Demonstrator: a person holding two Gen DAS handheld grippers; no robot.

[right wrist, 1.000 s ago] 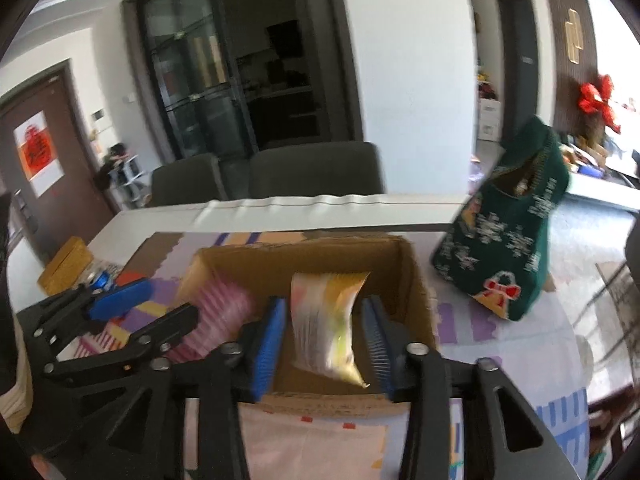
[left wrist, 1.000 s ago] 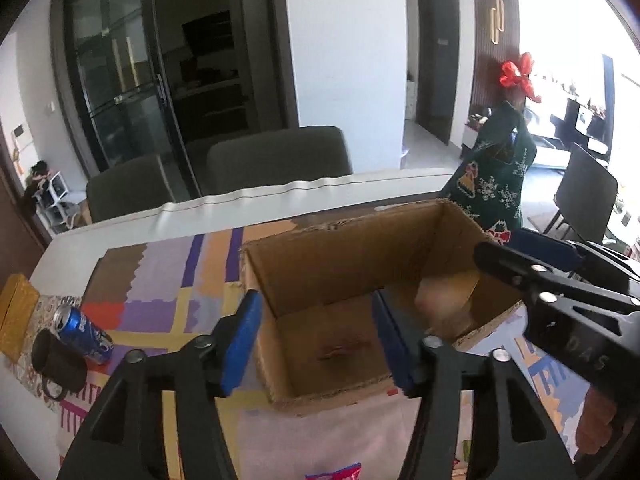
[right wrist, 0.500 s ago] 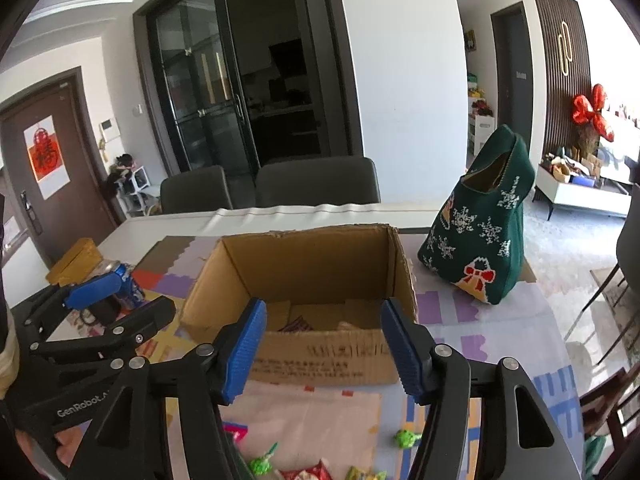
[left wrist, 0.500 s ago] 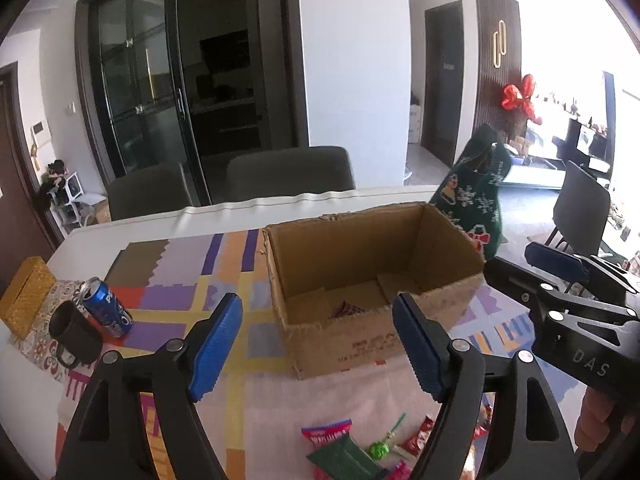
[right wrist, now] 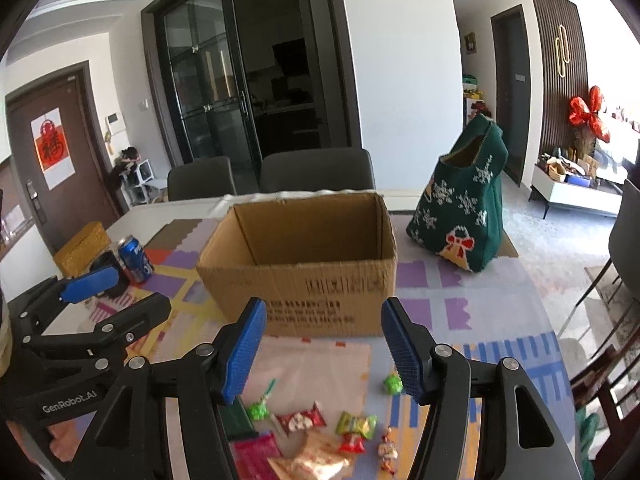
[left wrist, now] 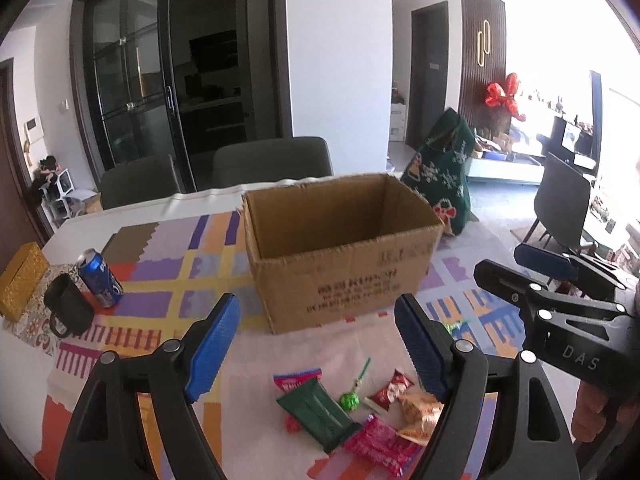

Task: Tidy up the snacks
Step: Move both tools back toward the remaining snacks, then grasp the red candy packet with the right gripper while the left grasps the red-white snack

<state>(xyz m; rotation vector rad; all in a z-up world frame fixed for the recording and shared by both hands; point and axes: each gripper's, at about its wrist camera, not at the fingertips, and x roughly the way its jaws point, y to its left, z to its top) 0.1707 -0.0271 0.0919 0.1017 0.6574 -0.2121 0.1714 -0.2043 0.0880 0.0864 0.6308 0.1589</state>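
An open cardboard box (left wrist: 340,272) (right wrist: 300,280) stands mid-table on a patterned mat. Loose snacks lie in front of it: a dark green pack (left wrist: 316,412), a pink pack (left wrist: 380,444), a red-white candy (left wrist: 390,392) (right wrist: 300,420), a green lollipop (left wrist: 350,400) (right wrist: 258,410), an orange pack (left wrist: 420,412) (right wrist: 316,464), a green sweet (right wrist: 393,383). My left gripper (left wrist: 318,348) is open and empty above the snacks. My right gripper (right wrist: 322,350) is open and empty, beside it on the right. Each gripper shows in the other's view, the right one (left wrist: 560,280) and the left one (right wrist: 100,296).
A blue soda can (left wrist: 100,278) (right wrist: 135,260), a dark mug (left wrist: 68,312) and a yellow box (left wrist: 22,276) stand at the left. A green knitted Christmas bag (right wrist: 460,216) (left wrist: 444,184) stands right of the box. Grey chairs (left wrist: 272,160) line the table's far side.
Both grippers have pulled back and up from the box. The right gripper released the yellow snack pack into the box and opened. The loose snacks on the mat have come into view.
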